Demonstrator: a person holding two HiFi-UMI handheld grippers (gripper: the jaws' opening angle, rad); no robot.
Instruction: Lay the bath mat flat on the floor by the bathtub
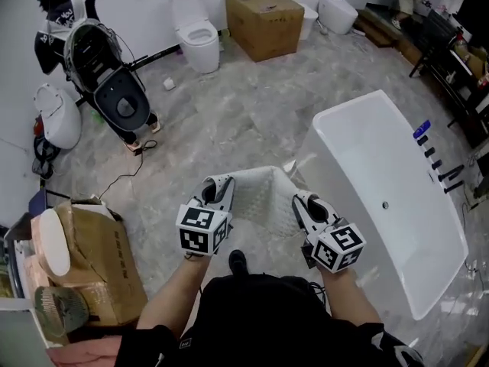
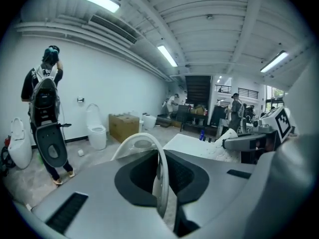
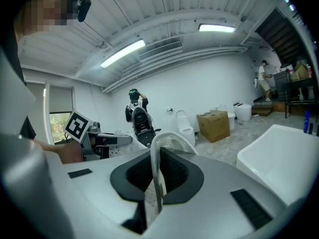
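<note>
Left gripper (image 1: 217, 187) clamped thin on bath mat (image 1: 263, 193) left edge. Right gripper (image 1: 303, 203) likewise pinches right edge. Mat slung between both, hanging forward off jaws, long axis apparently left-right, not yet on floor (image 1: 229, 121). Bathtub (image 1: 330, 116) just right of mat, nearer right gripper. Lay-down spot likely ahead, alongside tub.

Far back there's a white toilet (image 1: 197, 33) beside a cardboard box (image 1: 263, 23), plus another taped box (image 1: 107, 254) near left.
</note>
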